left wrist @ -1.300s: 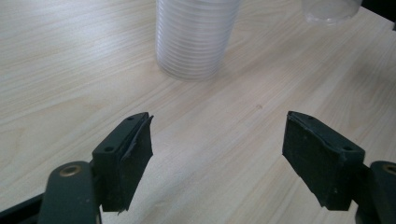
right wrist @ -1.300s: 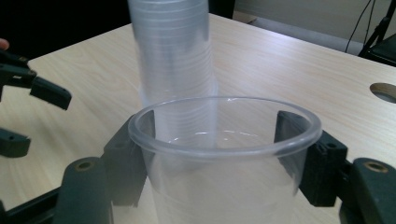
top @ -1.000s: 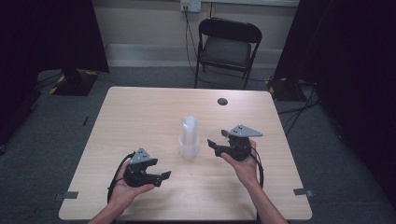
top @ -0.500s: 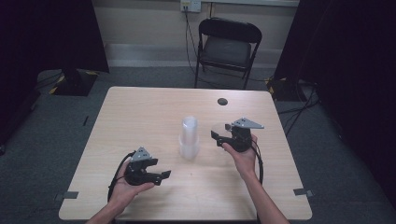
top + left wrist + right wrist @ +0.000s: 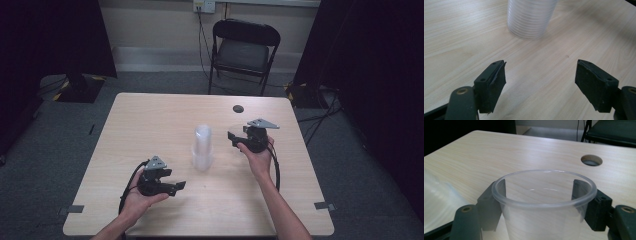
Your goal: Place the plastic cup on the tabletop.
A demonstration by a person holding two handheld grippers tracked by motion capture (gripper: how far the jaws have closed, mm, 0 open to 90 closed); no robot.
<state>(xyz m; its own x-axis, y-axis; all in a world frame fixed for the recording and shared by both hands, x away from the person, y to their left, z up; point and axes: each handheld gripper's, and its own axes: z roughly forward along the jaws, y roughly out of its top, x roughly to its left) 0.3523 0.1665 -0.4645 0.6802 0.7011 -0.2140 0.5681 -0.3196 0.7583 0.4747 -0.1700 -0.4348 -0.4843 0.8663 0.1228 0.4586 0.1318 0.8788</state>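
Observation:
A tall stack of clear plastic cups (image 5: 202,147) stands upright at the middle of the wooden table (image 5: 150,120). My right gripper (image 5: 234,137) is right of the stack and held above the table. In the right gripper view its jaws (image 5: 540,185) are shut on a single clear cup (image 5: 544,205), rim up, one pad on each side of the wall. The stack (image 5: 439,202) is a blur at that view's left. My left gripper (image 5: 177,186) rests low at the front left, open and empty (image 5: 540,72), with the stack (image 5: 531,17) ahead of it.
A round cable hole (image 5: 238,108) is in the table behind the right gripper, also seen as a hole (image 5: 591,160) beyond the held cup. A black folding chair (image 5: 245,47) stands past the far edge. Dark curtains flank the room.
The right hand has lifted and drawn back from the stack toward the far side of the table. The left gripper has stayed in place.

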